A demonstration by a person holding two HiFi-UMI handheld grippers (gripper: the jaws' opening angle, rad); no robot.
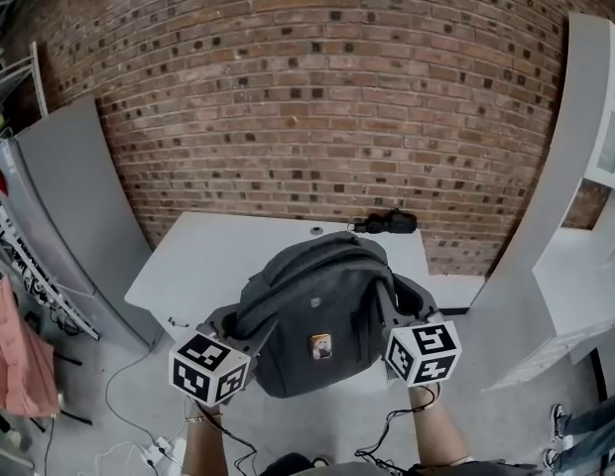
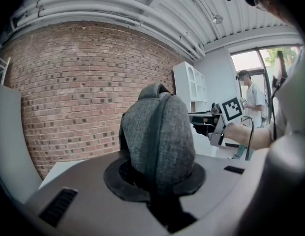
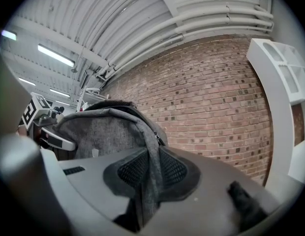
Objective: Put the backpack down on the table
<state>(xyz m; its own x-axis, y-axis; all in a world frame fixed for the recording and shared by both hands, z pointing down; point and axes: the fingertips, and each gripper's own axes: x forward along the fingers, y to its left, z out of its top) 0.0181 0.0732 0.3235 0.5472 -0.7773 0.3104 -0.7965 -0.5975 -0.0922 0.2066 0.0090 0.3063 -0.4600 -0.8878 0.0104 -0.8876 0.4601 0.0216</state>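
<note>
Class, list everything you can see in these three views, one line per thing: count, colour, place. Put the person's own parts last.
brick wall: one, red-brown, across the back.
table: one, white, before the brick wall.
black object: one, on the table's far edge; unidentifiable.
backpack: one, grey, held up at the table's near side.
cabinet: one, white, at right.
cables: several, black and white, on the floor, lower left.
left tongs: one, grey, shut on the backpack.
right tongs: one, grey, shut on the backpack.
</note>
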